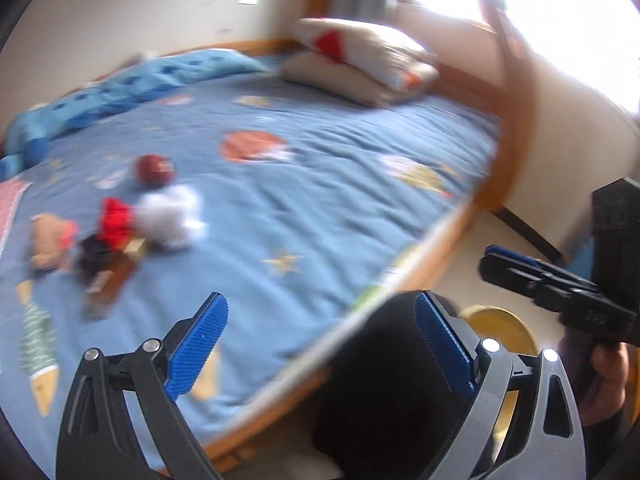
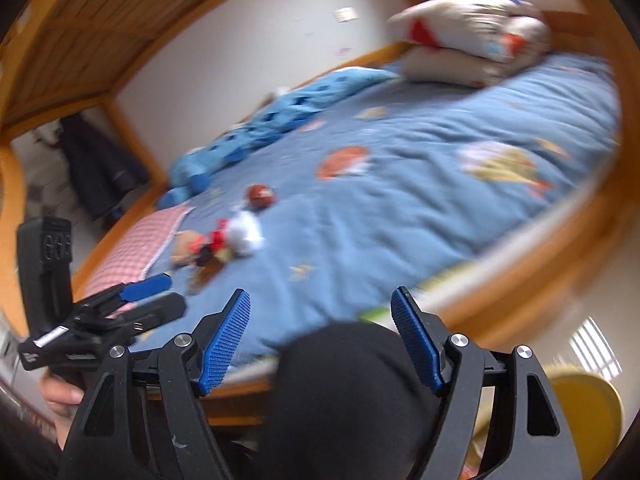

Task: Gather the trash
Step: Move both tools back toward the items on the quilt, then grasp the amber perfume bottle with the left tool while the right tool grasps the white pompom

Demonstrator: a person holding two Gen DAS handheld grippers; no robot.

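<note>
— How do the jaws stand?

— Both spread wide with nothing between them: the left gripper (image 1: 320, 344) and the right gripper (image 2: 320, 340) hang over the near edge of the bed (image 1: 320, 184), above a black rounded shape (image 2: 344, 392).

— And the trash?

— A blurred cluster well ahead on the blue bedspread — a white crumpled wad (image 1: 172, 216), red scrap (image 1: 114, 218), brown wrapper (image 1: 108, 280), and a dark red ball (image 1: 154, 169) just behind. Pillows (image 1: 360, 60) are stacked at the far end.
</note>
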